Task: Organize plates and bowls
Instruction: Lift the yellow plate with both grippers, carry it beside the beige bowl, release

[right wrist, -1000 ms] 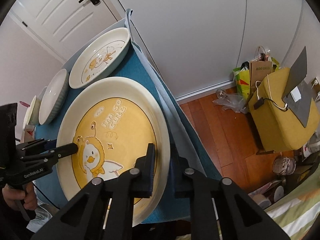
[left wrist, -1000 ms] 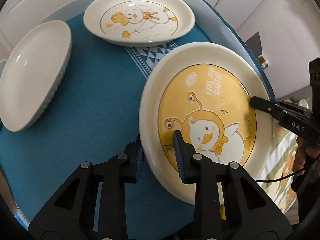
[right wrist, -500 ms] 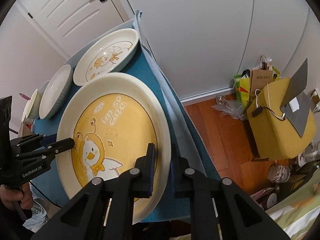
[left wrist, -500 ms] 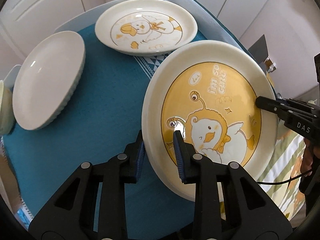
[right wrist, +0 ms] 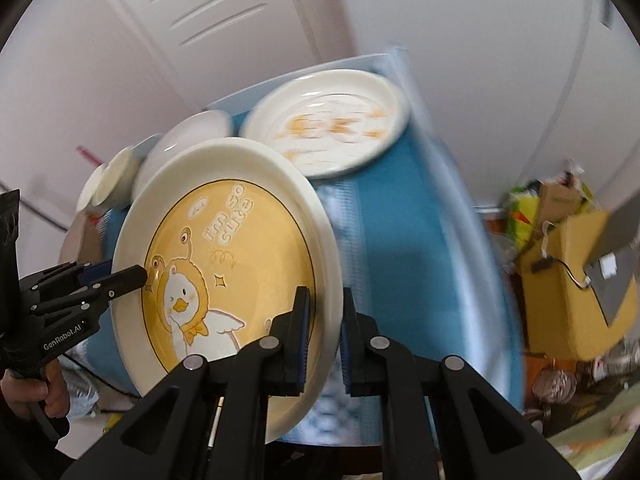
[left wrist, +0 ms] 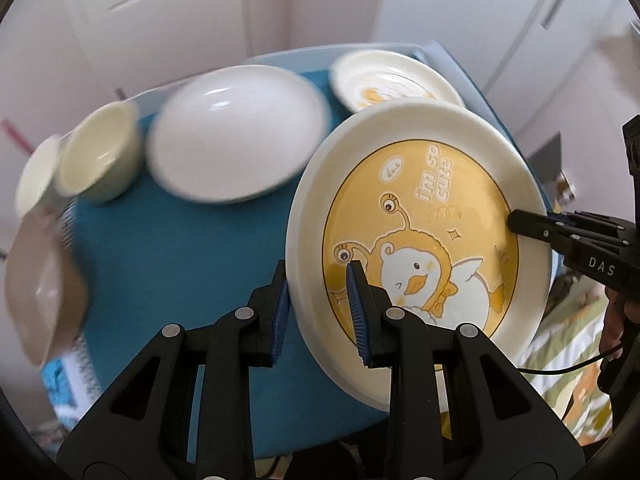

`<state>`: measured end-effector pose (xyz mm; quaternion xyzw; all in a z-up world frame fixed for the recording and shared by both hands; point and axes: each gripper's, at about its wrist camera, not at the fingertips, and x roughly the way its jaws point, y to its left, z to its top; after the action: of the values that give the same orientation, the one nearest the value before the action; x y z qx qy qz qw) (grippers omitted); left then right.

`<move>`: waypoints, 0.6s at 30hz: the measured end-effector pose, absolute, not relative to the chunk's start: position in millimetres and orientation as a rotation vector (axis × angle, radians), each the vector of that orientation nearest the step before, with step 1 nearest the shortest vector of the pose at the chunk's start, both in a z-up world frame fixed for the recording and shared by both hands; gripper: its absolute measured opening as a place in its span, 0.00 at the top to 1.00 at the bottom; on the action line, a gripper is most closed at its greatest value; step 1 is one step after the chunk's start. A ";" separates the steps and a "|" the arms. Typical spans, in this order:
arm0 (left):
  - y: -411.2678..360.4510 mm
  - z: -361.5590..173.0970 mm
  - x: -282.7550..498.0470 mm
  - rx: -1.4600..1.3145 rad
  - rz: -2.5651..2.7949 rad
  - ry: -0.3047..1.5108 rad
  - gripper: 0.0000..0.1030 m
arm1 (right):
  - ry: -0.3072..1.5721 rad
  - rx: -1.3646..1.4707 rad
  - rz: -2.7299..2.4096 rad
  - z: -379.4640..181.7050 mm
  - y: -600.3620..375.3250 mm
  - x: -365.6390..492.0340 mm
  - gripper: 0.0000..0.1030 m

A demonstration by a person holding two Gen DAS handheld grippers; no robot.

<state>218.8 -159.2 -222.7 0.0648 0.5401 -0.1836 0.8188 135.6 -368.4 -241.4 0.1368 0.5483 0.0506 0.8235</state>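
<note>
Gripped from two sides: large cream plate with a yellow cartoon-duck centre [left wrist: 420,240], tilted, held above the table under a blue cloth [left wrist: 168,248]. Left gripper [left wrist: 318,312] jaws clamped on the near rim, one blue pad under the rim, the other on the printed face. Right gripper [right wrist: 324,340] jaws likewise clamped shut on the opposite rim, seen in the left wrist view as a black finger tip resting on the plate's far right edge.

Beyond the left jaws, on the cloth: wide plain white shallow bowl [left wrist: 236,132], blurred; further left, a small pale-green bowl [left wrist: 96,156], touching or just beside a second small pale bowl [left wrist: 36,176] at the picture's edge. Nearest on the left, a beige squarish dish [left wrist: 40,292], heavily blurred, contact with the table unclear. Behind the held plate's upper rim, a smaller cream plate with an orange duck print [right wrist: 328,124], partly hidden in the left wrist view, fully visible beyond the right jaws.

Straight ahead of the left jaws, bare blue cloth between the held plate and the white bowl. Right of the right jaws, the table edge with the cloth hanging over, then wooden floor with a yellow box-like seat [right wrist: 576,280] and bags, well apart. White panelled doors [right wrist: 200,20] behind the table. A hand [right wrist: 28,392] on the left gripper's handle, low at the left of the right wrist view.
</note>
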 end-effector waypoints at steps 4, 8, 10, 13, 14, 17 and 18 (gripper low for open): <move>-105.0 -213.4 210.8 0.093 -0.301 1.150 0.76 | 1.175 0.265 0.202 -235.5 -322.8 148.3 0.88; -57.0 -219.9 207.8 0.063 -0.230 1.173 0.76 | 1.203 0.232 0.294 -237.9 -269.4 164.4 0.88; -31.1 -229.4 206.7 0.046 -0.198 1.192 0.76 | 1.219 0.218 0.333 -241.9 -246.4 169.2 0.88; -3.2 -247.0 206.8 0.011 -0.159 1.224 0.76 | 1.253 0.195 0.387 -252.3 -213.4 174.8 0.88; 2.9 -252.4 204.7 0.006 -0.149 1.232 0.76 | 1.268 0.180 0.394 -256.6 -202.9 178.9 0.88; 20.0 -272.8 203.6 -0.010 -0.135 1.256 0.76 | 1.309 0.135 0.408 -273.6 -176.8 183.4 0.88; 23.0 -277.3 203.8 -0.015 -0.135 1.262 0.76 | 1.322 0.125 0.409 -279.7 -170.9 184.8 0.88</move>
<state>203.8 23.0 -277.3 -0.0070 0.5893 -0.0630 0.8054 184.8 -170.9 -279.7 0.0576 0.6090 0.1885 0.7683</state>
